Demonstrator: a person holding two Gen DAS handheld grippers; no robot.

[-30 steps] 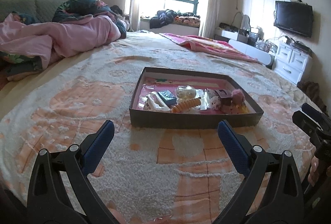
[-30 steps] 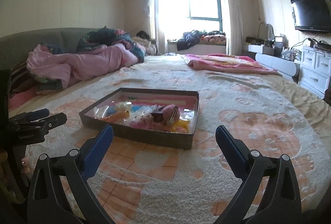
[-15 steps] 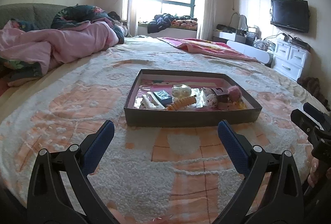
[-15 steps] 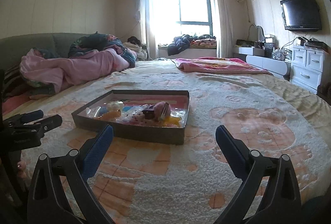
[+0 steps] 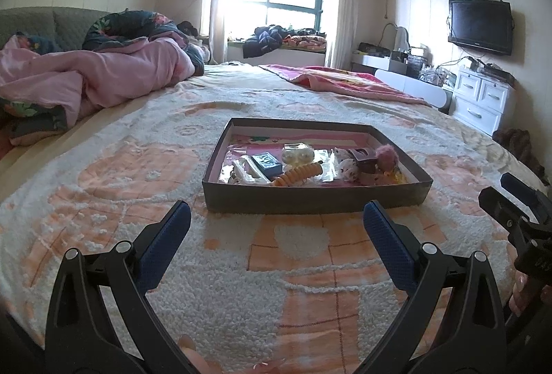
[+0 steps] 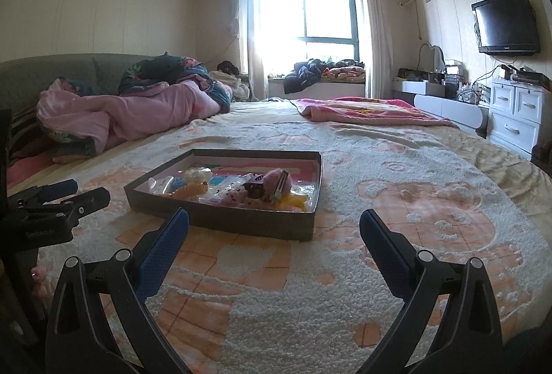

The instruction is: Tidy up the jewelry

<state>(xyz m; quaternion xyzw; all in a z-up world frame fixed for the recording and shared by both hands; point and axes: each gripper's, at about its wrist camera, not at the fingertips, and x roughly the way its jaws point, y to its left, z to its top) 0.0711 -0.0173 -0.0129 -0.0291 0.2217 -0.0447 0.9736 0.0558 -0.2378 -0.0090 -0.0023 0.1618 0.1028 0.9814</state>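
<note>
Pink quilt (image 5: pixel 103 77), wall television (image 5: pixel 480 26)

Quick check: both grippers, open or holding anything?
Left gripper: open, holding nothing.
Right gripper: open, holding nothing.

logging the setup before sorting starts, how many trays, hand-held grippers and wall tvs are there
tray: 1
hand-held gripper: 2, left and right, both open and empty
wall tv: 1
total: 4
</note>
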